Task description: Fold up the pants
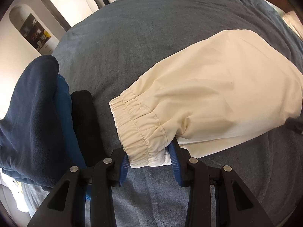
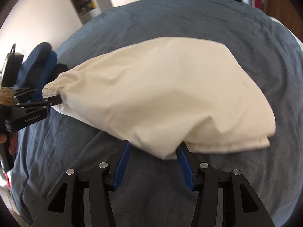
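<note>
Cream pants (image 1: 217, 94) lie folded on a blue-grey bedspread (image 1: 132, 37), elastic waistband (image 1: 138, 124) toward my left gripper. My left gripper (image 1: 149, 160) is open, its blue pads on either side of the waistband corner. In the right wrist view the pants (image 2: 170, 94) fill the middle, and my right gripper (image 2: 154, 151) is open, its pads straddling the near folded edge. The left gripper (image 2: 53, 100) shows there at the waistband end.
A stack of folded clothes, navy (image 1: 32, 104), blue and black (image 1: 85, 117), lies left of the pants. The bedspread (image 2: 189, 19) stretches beyond the pants. A wall with shelves (image 1: 34, 32) stands past the bed's left edge.
</note>
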Motion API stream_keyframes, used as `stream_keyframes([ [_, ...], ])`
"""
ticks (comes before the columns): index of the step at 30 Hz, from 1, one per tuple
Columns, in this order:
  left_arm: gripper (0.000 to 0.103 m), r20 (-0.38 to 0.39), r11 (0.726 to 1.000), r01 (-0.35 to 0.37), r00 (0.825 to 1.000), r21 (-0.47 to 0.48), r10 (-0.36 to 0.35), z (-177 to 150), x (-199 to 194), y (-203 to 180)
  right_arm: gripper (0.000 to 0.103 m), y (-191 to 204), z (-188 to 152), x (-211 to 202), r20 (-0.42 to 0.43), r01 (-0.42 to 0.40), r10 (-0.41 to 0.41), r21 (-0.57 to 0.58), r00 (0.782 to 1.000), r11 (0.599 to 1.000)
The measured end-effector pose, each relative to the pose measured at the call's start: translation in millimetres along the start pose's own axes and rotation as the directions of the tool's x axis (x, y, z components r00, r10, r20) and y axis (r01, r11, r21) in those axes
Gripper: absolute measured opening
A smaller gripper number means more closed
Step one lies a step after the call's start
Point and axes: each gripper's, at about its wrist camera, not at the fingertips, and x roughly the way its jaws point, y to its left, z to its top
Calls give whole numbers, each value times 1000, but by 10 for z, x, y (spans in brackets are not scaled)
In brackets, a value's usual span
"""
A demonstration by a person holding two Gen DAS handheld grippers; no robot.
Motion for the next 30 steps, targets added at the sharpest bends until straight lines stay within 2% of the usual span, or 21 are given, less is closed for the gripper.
stream_keyframes([
  [2,38,-3,1000,2,1000,11,-2,-11,-4,-2,52,21,78,31,-9,-42,41,-55,999,998],
  [4,38,-5,1000,12,1000,25,-11,-34,-27,-1,51,11,125,103,-53,-105,102,-71,993,992],
  [7,40,-3,997,17,1000,71,-17,-96,-79,-45,40,-5,115,145,-109,-126,114,-109,987,986],
  [11,44,9,990,29,999,136,-31,-201,-137,-89,40,13,89,89,-138,-156,137,-138,981,978],
  [16,43,47,981,32,998,193,-42,-246,-168,-52,32,95,104,139,-171,-120,84,-218,982,969],
  [18,36,68,977,21,997,213,-37,-256,-177,-41,29,129,95,157,-178,-101,57,-249,982,963],
  [20,32,60,975,39,997,221,-53,-258,-183,-22,21,132,83,158,-178,-78,32,-260,984,962],
  [21,24,62,974,47,996,220,-62,-265,-212,-6,20,125,83,154,-174,-67,23,-252,984,965],
  [22,21,62,974,46,996,222,-61,-272,-233,6,16,118,86,146,-169,-58,17,-243,985,968],
  [26,18,21,975,89,995,202,-95,-282,-303,66,9,118,69,1,-158,-41,5,-228,987,973],
  [30,17,-15,970,129,992,205,-129,-302,-486,87,8,176,71,-253,-145,-46,15,-216,989,975],
])
